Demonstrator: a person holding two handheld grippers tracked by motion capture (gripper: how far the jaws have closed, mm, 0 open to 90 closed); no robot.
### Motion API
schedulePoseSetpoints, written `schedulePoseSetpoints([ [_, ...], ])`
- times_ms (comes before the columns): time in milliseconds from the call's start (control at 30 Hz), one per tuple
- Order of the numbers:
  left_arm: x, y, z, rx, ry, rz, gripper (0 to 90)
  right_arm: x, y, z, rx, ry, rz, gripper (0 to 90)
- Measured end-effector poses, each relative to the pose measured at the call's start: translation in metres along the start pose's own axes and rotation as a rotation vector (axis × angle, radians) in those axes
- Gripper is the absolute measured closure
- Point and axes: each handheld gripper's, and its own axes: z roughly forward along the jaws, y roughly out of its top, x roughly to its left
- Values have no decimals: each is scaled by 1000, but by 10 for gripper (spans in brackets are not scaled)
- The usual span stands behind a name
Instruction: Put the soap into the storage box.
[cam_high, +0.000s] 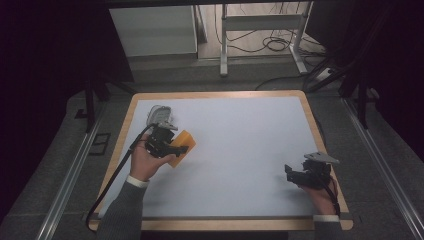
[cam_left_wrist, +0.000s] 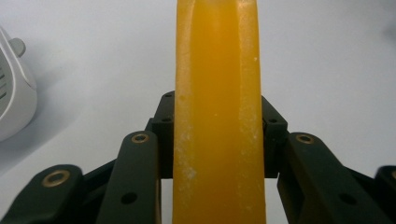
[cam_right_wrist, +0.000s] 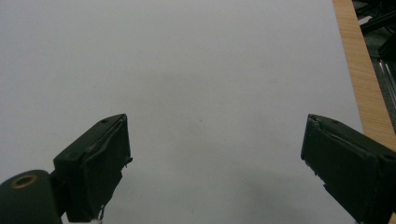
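Observation:
A flat orange block (cam_high: 182, 146), like a bar of soap or a sponge, is gripped by my left gripper (cam_high: 179, 148) at the table's left side. In the left gripper view the orange block (cam_left_wrist: 217, 112) stands edge-on between the black jaws, whose pads press both its faces. A white plastic object (cam_high: 161, 116) lies just behind the left gripper, and the same white object (cam_left_wrist: 14, 100) sits at the left edge of the left gripper view. Near the front right of the table my right gripper (cam_high: 292, 174) stands open, its pads (cam_right_wrist: 100, 163) wide apart over bare white surface.
The white mat has a wooden table border (cam_high: 215, 94), seen too along the wooden edge (cam_right_wrist: 364, 74) in the right gripper view. A black cable (cam_high: 117, 172) trails from the left gripper over the table's left edge. Metal desk legs (cam_high: 223, 40) stand beyond the far side.

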Motion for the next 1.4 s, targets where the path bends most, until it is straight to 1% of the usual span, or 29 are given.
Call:
schedulePoseSetpoints([
  [200, 2, 1, -1, 8, -3, 0, 612, 0, 0, 0, 2, -3, 7, 83],
  [367, 6, 2, -1, 10, -5, -7, 612, -1, 0, 1, 3, -4, 6, 83],
  [400, 8, 2, -1, 11, 2, -10, 612, -1, 0, 0, 4, -4, 5, 83],
  [533, 11, 3, 0, 10, 0, -15, 612, -1, 0, 0, 2, -4, 8, 83],
  [667, 15, 4, 0, 13, 8, -21, 612, -2, 0, 0, 3, 1, 7, 83],
  [900, 20, 7, 1, 23, 3, -25, 612, -1, 0, 1, 4, -2, 5, 83],
  [933, 22, 8, 1, 18, 4, -33, 612, -1, 0, 0, 4, -2, 5, 83],
  [1133, 28, 10, 0, 16, 10, -44, 612, -3, -1, 0, 4, -3, 7, 83],
  [1200, 31, 11, 1, 20, 12, -52, 612, -2, -1, 0, 4, -1, 7, 83],
  [1233, 32, 11, 1, 21, 15, -50, 612, -2, -1, 0, 5, 0, 6, 83],
  [1300, 33, 12, 2, 24, 13, -55, 612, -2, -1, 0, 6, -1, 4, 82],
  [1333, 36, 12, 3, 31, 9, -56, 612, -2, -1, 1, 8, -1, 2, 83],
  [1400, 38, 12, 4, 37, 21, -63, 612, -2, -1, 1, 9, -2, 2, 83],
])
